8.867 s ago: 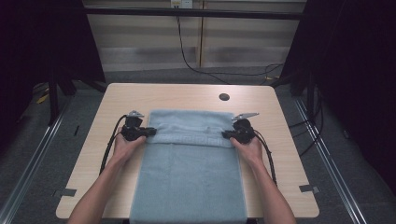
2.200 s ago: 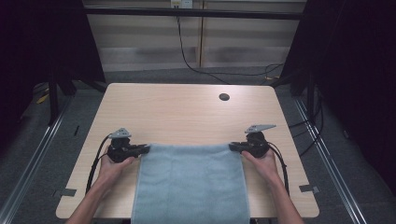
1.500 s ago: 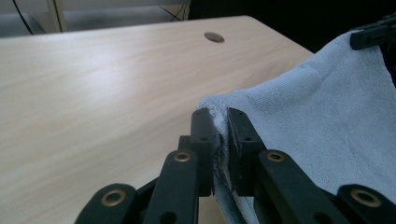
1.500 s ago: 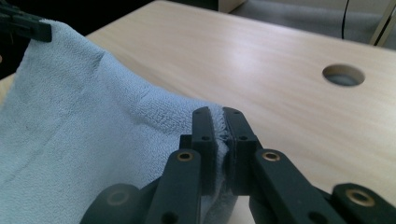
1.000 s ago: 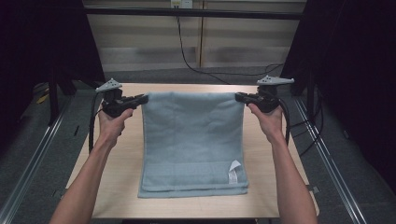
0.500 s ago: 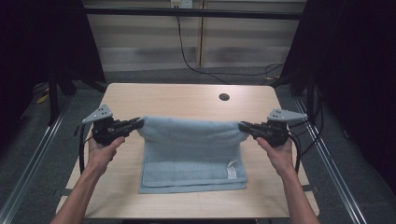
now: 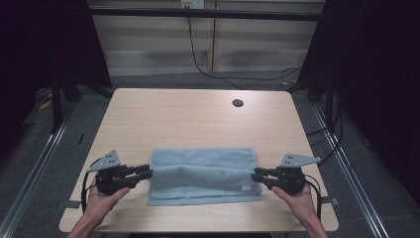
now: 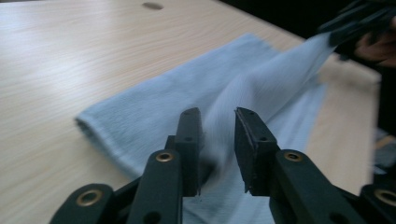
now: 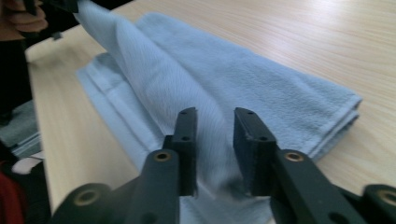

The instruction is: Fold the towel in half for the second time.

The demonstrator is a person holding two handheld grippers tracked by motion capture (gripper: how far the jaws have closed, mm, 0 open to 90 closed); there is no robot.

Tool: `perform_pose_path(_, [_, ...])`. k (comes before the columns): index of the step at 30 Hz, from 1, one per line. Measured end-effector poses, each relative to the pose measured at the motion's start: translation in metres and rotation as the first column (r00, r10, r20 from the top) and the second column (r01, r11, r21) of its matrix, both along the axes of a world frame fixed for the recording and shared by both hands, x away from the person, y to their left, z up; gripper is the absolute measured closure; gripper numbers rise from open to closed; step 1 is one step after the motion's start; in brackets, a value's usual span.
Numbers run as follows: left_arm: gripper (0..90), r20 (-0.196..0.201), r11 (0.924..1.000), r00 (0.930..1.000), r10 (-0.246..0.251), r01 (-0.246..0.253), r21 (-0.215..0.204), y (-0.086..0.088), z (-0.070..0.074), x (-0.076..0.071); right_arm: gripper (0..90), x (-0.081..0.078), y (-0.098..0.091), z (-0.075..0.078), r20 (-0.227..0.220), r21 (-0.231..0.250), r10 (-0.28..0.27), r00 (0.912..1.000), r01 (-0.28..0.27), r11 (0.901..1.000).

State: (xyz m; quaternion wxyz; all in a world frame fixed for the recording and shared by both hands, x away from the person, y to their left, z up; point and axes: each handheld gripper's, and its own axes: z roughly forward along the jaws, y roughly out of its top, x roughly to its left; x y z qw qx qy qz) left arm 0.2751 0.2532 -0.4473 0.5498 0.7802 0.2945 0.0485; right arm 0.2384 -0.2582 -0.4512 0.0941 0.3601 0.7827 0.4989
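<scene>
A light blue towel (image 7: 203, 176) lies folded into a wide strip near the table's front edge. Its top layer runs taut between both grippers. My left gripper (image 7: 146, 171) is at the towel's left end and grips that layer's corner, jaws close together with cloth (image 8: 154, 107) between them (image 8: 217, 114). My right gripper (image 7: 257, 174) is at the right end, likewise shut on the layer (image 9: 215, 114). In the right gripper view the lifted towel (image 9: 261, 79) rises toward the other gripper (image 9: 60, 4). A small white label (image 7: 243, 187) shows at the towel's front right.
The wooden table (image 7: 198, 114) has a dark round hole (image 7: 237, 103) at the back right. Cables trail from both grippers off the front edge. Dark floor and metal rails surround the table.
Both hands came down and toward the front edge with the towel's far edge, laying it over the rest. The towel went from a long hanging sheet to a short folded strip.
</scene>
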Motion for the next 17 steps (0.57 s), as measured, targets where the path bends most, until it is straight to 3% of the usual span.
perform_pose_path(2, [58.8, 0.005, 0.9993, 0.9995, 0.031, -0.031, -0.022, 0.003, 0.004, -0.002, 58.7, -0.005, -0.002, 0.003, 0.019, 0.016, -0.026, 0.9995, 0.026, 0.9995])
perform_pose_path(6, [46.9, -0.012, 0.9918, 0.992, 0.126, -0.125, 0.024, 0.007, -0.002, 0.01, 51.0, -0.005, -0.011, 0.002, 0.043, 0.026, -0.122, 0.9915, 0.121, 0.9923])
perform_pose_path(10, [35.5, -0.052, 0.9763, 0.9762, 0.21, -0.207, 0.063, 0.015, -0.019, 0.026, 44.9, -0.003, -0.023, -0.005, 0.048, 0.013, -0.224, 0.9733, 0.224, 0.9745])
perform_pose_path(12, [33.2, -0.057, 0.9704, 0.9706, 0.234, -0.229, 0.076, 0.017, -0.025, 0.028, 41.1, -0.002, -0.031, -0.008, 0.049, 0.005, -0.282, 0.9582, 0.282, 0.9594])
perform_pose_path(13, [33.1, -0.064, 0.9699, 0.9693, 0.237, -0.233, 0.07, 0.017, -0.026, 0.028, 41.2, -0.001, -0.036, -0.01, 0.04, 0.017, -0.294, 0.955, 0.294, 0.9558])
perform_pose_path(15, [30.1, -0.061, 0.9727, 0.9732, 0.222, -0.216, 0.084, 0.019, -0.027, 0.027, 38.2, -0.001, -0.041, -0.014, 0.034, 0.024, -0.319, 0.9471, 0.319, 0.9476])
perform_pose_path(17, [24.6, -0.061, 0.9755, 0.9762, 0.208, -0.203, 0.085, 0.02, -0.029, 0.024, 36.1, -0.001, -0.042, -0.018, 0.021, 0.006, -0.33, 0.9439, 0.329, 0.9441])
